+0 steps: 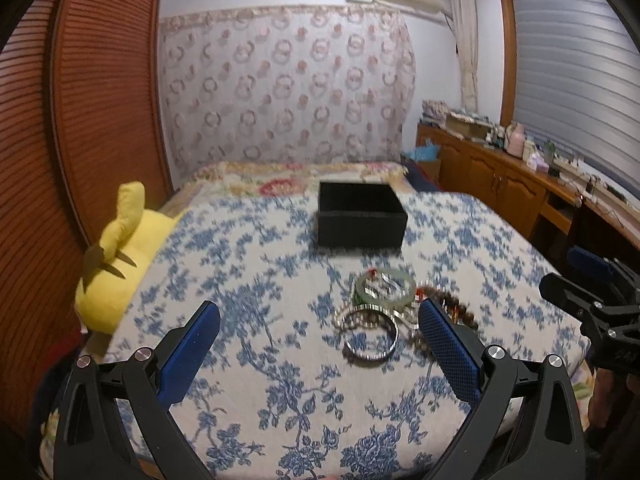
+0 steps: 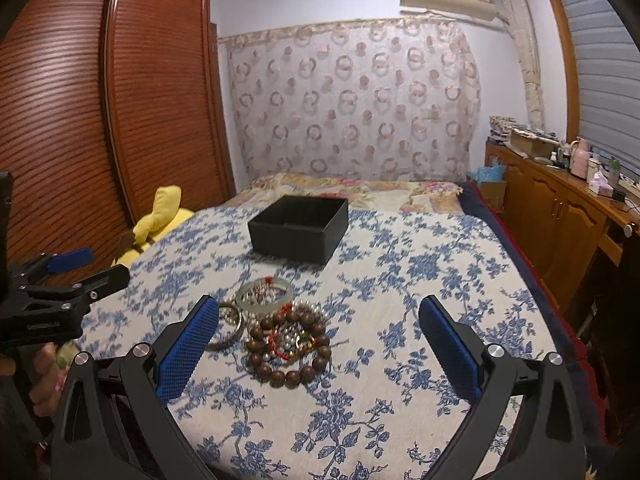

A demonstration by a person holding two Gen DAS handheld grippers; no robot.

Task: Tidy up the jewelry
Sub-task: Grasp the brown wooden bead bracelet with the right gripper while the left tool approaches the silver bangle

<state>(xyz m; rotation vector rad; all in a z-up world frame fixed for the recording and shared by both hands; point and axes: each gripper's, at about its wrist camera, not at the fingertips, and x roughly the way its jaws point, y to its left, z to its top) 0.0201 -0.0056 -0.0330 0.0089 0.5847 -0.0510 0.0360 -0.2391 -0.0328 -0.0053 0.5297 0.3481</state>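
A pile of jewelry lies on the blue-flowered bedspread (image 2: 400, 280): a pale green bangle (image 2: 264, 291), a silver bangle (image 1: 371, 337), and a brown wooden bead bracelet (image 2: 288, 346) around smaller red and pearl strands. An open black box (image 2: 298, 227) stands farther back on the bed, also in the left wrist view as the black box (image 1: 362, 216). My left gripper (image 1: 320, 312) is open and empty, hovering short of the pile. My right gripper (image 2: 318, 308) is open, with the pile just beyond its left finger.
A yellow plush toy (image 1: 120, 260) lies at the bed's left edge beside a wooden louvered wardrobe (image 2: 100, 120). A wooden cabinet (image 2: 560, 216) with bottles and clutter runs along the right wall under a window. A patterned curtain (image 2: 352, 100) hangs behind the bed.
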